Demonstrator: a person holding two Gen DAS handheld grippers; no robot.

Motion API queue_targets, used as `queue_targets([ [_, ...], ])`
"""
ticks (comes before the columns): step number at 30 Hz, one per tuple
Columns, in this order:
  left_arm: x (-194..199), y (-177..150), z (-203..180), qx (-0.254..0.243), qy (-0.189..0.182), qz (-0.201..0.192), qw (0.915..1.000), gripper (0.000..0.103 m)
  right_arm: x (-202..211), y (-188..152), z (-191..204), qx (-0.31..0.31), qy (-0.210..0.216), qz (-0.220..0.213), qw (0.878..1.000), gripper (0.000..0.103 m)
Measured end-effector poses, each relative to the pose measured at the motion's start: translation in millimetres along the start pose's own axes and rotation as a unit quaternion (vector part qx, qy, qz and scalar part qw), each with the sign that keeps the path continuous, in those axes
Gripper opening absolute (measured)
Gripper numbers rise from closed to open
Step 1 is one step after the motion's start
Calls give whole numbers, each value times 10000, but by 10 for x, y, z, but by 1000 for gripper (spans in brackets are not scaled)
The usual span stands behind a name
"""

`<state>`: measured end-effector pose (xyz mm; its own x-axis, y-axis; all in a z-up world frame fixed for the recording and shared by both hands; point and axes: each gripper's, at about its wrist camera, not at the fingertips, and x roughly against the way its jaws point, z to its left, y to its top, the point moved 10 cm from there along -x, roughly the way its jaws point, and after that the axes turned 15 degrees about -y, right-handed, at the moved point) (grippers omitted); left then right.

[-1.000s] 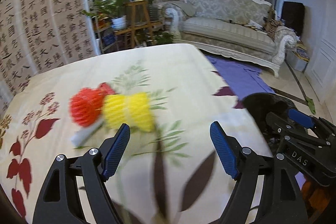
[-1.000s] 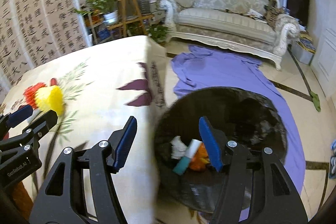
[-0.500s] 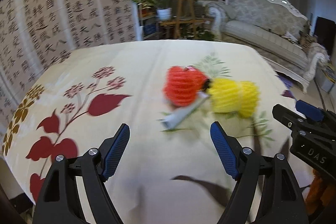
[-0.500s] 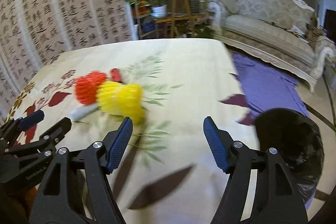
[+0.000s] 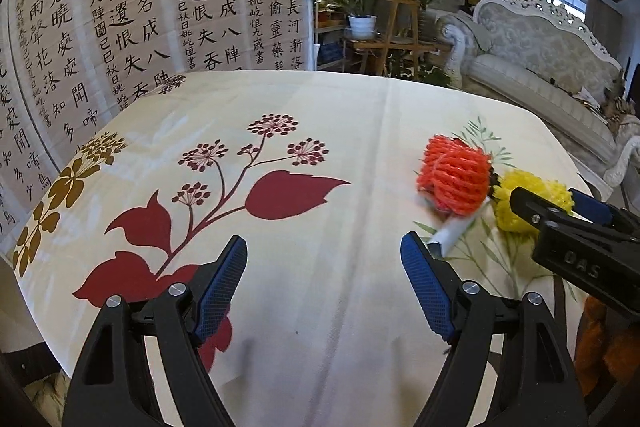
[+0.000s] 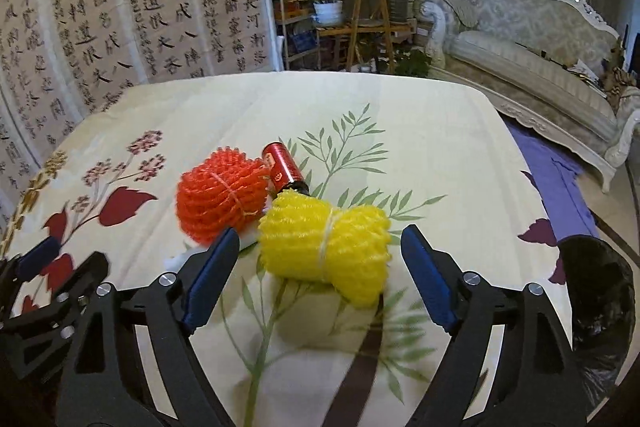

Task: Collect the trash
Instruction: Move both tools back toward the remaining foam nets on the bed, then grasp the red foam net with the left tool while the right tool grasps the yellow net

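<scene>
A yellow foam net [image 6: 324, 239] lies on the flowered tablecloth [image 6: 420, 155], just ahead of and between the fingers of my right gripper [image 6: 320, 251]. Its jaws are opening and the pads do not touch the net. Left of it sit an orange foam net [image 6: 220, 199], a small red cylinder [image 6: 282, 167] and a white tube [image 6: 176, 261]. My left gripper [image 5: 324, 267] hovers open over bare cloth, with the orange net [image 5: 456, 179] and white tube [image 5: 452, 233] to its right. The yellow net [image 5: 532, 187] is partly hidden behind the right gripper [image 5: 560, 207].
A black trash bag [image 6: 596, 291] stands off the table's right edge, above a purple cloth [image 6: 560, 179] on the floor. Calligraphy panels [image 5: 120, 7] rise behind the table. Plant stands [image 6: 360, 11] and a white sofa [image 6: 520, 39] are farther back.
Both grippers have swung left, away from the trash bag and over the table. The foam nets are now close before the right gripper, whose jaws have widened. The left jaws keep their width.
</scene>
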<state>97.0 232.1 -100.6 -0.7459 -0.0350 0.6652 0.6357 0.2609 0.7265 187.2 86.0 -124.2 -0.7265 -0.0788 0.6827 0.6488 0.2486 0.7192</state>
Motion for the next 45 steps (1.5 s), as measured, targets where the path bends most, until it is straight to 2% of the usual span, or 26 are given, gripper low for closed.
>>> queue_targets([
  [6, -44, 26, -18, 4, -103, 0, 9999, 77, -170, -43, -24, -39, -145, 214, 9997, 80],
  [8, -69, 35, -68, -48, -148, 10, 9999, 77, -197, -53, -44, -77, -72, 271, 9996, 64],
  [10, -100, 42, -139, -89, -216, 32, 9997, 77, -211, -67, -60, -75, -26, 325, 9994, 62],
  [12, -119, 52, -201, -110, -276, 32, 9996, 77, -192, -64, -99, -49, 1, 292, 9996, 61],
  [18, -207, 118, -450, -257, -466, 22, 9986, 77, -157, -26, -473, -181, -346, 158, 9991, 61],
  [26, -369, 205, -726, -423, -653, 88, 9969, 77, -284, -148, -984, -435, -745, 340, 9957, 61],
  [42, -741, 323, -734, -317, -748, 419, 9958, 77, -352, -193, -973, -332, -747, 415, 9958, 61],
  [45, -757, 301, -752, -368, -784, 455, 9952, 67, -371, -202, -966, -327, -745, 462, 9956, 61],
])
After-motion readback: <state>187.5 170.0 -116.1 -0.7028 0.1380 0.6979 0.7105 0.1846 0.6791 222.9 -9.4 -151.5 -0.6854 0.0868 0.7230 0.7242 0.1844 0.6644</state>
